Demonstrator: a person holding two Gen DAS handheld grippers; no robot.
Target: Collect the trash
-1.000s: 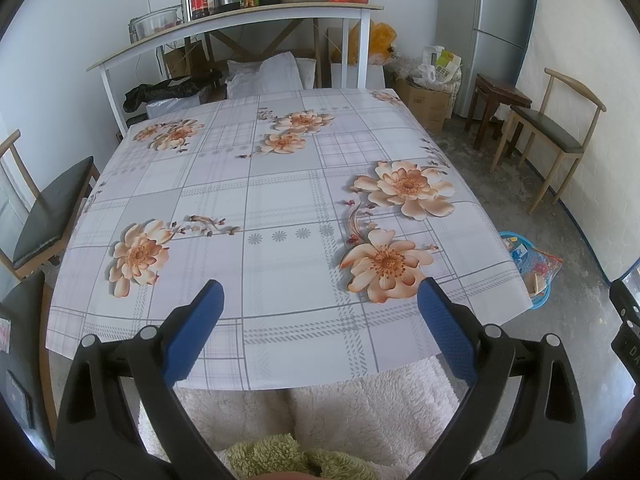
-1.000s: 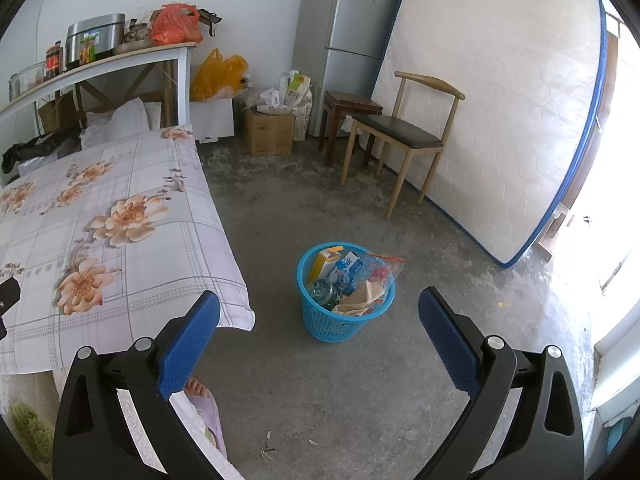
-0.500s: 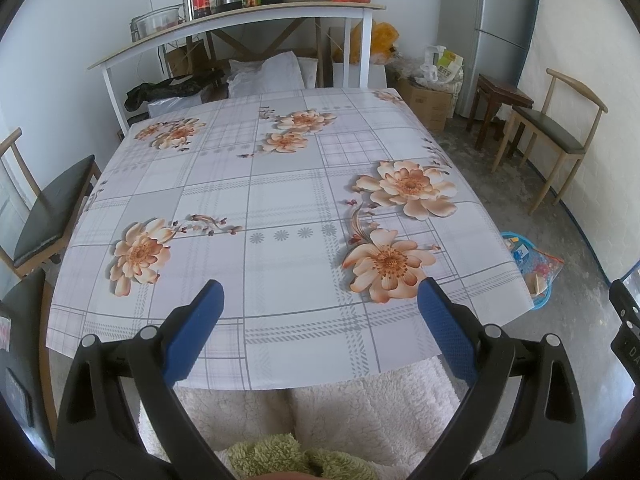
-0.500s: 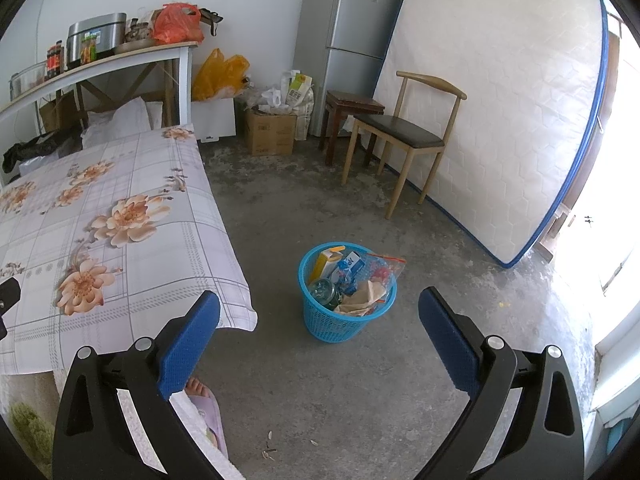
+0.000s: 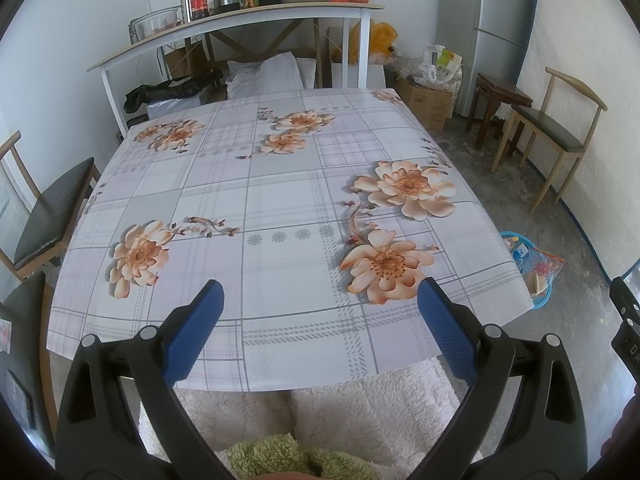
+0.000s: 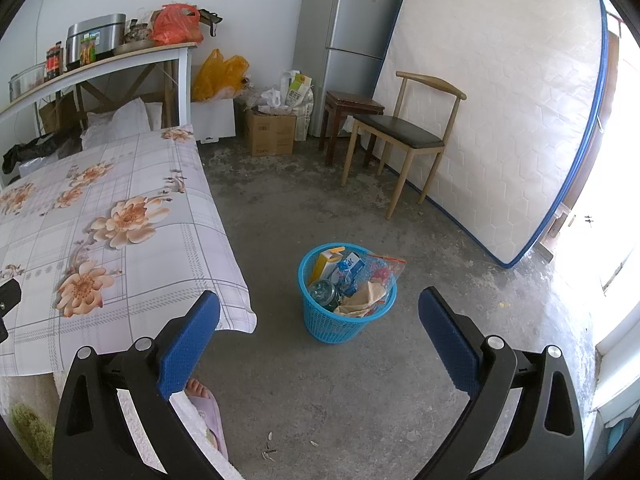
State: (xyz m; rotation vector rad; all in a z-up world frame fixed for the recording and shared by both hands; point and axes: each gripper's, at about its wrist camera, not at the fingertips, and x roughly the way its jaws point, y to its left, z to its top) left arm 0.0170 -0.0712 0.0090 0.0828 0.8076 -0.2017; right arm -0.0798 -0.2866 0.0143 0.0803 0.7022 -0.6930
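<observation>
A blue plastic basket [image 6: 346, 322] stands on the concrete floor to the right of the table, filled with trash: a carton, a bottle, wrappers and crumpled paper. Its edge also shows in the left wrist view [image 5: 541, 298]. My right gripper [image 6: 320, 320] is open and empty, held above the floor and facing the basket. My left gripper [image 5: 320, 310] is open and empty, held over the near edge of the table with the flowered cloth [image 5: 256, 200]. I see no loose trash on the cloth.
A wooden chair [image 6: 404, 136], a dark stool [image 6: 352, 104], a fridge [image 6: 352, 32] and a leaning mattress [image 6: 500, 112] line the right side. A shelf with pots and jars [image 5: 240, 12] stands behind the table. Another chair [image 5: 52, 208] is at the left.
Both views have shifted very slightly; the grippers stay open and nothing else has moved.
</observation>
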